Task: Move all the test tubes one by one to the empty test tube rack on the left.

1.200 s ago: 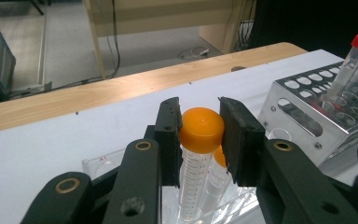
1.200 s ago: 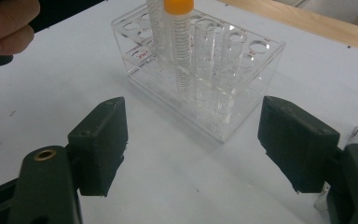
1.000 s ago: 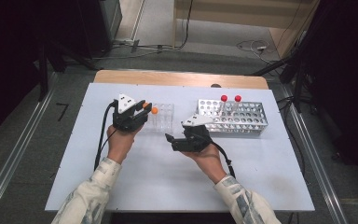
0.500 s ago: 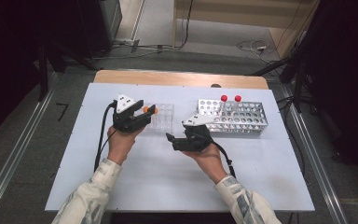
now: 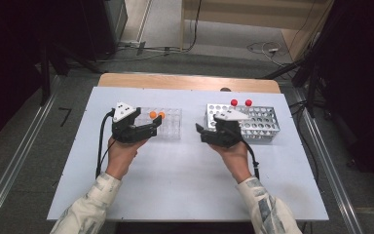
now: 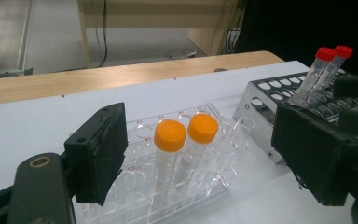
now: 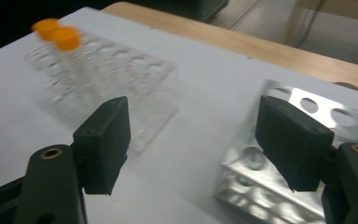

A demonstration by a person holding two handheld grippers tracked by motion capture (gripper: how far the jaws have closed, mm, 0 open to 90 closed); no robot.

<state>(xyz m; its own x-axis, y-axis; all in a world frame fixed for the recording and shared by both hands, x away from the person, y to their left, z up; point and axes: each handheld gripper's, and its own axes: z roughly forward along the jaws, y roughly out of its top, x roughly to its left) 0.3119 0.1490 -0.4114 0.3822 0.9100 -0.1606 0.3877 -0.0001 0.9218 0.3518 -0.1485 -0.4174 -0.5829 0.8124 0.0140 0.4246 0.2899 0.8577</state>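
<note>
A clear plastic rack [image 5: 171, 126] holds two orange-capped tubes [image 5: 157, 115] left of centre on the white table. My left gripper [image 5: 150, 130] is open at the rack's near left corner. In the left gripper view the two orange-capped tubes [image 6: 186, 133] stand upright between its open jaws [image 6: 205, 149]. A metal rack [image 5: 260, 122] at the right carries two red-capped tubes [image 5: 241, 103] in its far row. My right gripper [image 5: 200, 132] is open and empty at that rack's near left corner, pointing left. The right gripper view is blurred: open jaws [image 7: 198, 140], clear rack [image 7: 116, 79] ahead, metal rack [image 7: 265, 172] at the right.
The white table [image 5: 175, 190] has bare surface in front of both racks and between them. A wooden strip [image 5: 185, 82] runs along its far edge. Dark equipment and cables stand on the floor beyond. Cables trail from both grippers toward the person.
My right gripper has shifted right and slightly away, closer to the metal rack. The left gripper has barely moved beside the clear rack. Both stay open.
</note>
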